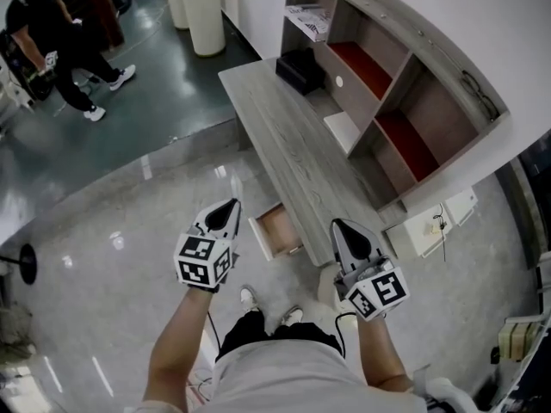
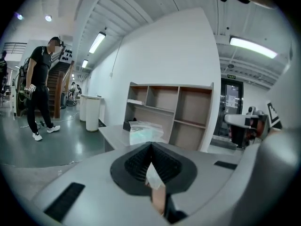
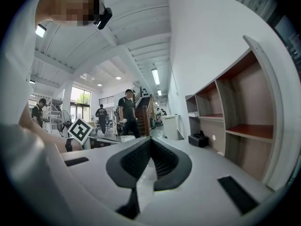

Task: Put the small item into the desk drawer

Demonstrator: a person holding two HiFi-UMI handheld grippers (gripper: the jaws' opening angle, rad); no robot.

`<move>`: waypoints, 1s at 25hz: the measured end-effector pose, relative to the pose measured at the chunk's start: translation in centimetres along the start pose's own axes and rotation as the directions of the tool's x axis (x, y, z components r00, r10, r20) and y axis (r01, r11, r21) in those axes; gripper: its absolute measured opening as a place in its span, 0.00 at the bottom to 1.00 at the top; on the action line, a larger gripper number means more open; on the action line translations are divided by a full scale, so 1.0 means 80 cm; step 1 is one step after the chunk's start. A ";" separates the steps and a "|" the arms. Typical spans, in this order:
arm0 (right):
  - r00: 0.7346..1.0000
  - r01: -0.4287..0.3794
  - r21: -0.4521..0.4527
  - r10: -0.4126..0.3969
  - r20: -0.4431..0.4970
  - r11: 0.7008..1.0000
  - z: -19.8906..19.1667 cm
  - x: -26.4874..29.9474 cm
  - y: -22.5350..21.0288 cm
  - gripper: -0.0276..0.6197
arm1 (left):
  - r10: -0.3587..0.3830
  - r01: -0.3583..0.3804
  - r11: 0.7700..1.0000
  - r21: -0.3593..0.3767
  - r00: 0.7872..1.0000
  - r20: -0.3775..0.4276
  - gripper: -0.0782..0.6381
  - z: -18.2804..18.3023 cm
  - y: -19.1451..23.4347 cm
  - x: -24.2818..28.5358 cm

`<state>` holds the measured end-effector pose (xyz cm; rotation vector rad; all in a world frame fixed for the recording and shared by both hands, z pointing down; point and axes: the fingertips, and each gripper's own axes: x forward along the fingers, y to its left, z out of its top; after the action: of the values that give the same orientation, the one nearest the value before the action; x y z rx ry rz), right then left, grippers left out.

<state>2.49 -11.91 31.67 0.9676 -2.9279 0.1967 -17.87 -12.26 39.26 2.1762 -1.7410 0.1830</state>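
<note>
In the left gripper view my left gripper (image 2: 151,146) is shut on a small white, thin item (image 2: 154,178) that sticks out below the black pads. In the head view this gripper (image 1: 230,207) hangs over the floor, just left of the open wooden drawer (image 1: 277,230) under the front end of the grey desk (image 1: 284,136). My right gripper (image 1: 337,225) is held at the desk's front corner, right of the drawer. Its jaws (image 3: 150,139) meet at the tips with nothing between them. The item itself does not show in the head view.
A black box (image 1: 301,70) and a white sheet (image 1: 342,130) lie on the desk before a shelf unit (image 1: 405,110) with red-lined compartments. A clear plastic bag (image 2: 141,128) lies on the desk. White bins (image 1: 203,11) and a walking person (image 1: 60,46) are across the glossy floor.
</note>
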 end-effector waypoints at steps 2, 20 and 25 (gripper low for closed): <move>1.000 0.008 -0.010 -0.008 0.009 1.000 0.008 0.000 -0.002 0.08 | -0.005 0.005 1.000 0.004 1.000 0.027 0.13 0.018 0.001 -0.010; 0.982 0.171 -0.063 -0.165 0.087 0.983 0.062 -0.028 -0.069 0.08 | 0.011 -0.027 0.997 0.068 0.975 0.220 0.13 0.114 0.021 -0.096; 0.975 0.212 -0.063 -0.206 0.085 0.975 0.062 -0.042 -0.084 0.08 | 0.013 -0.031 0.997 0.073 0.971 0.239 0.13 0.112 0.020 -0.120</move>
<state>9.12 -15.93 27.19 1.2890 -2.8504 0.0446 -22.72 -6.87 28.22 2.3155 -1.9156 -0.0086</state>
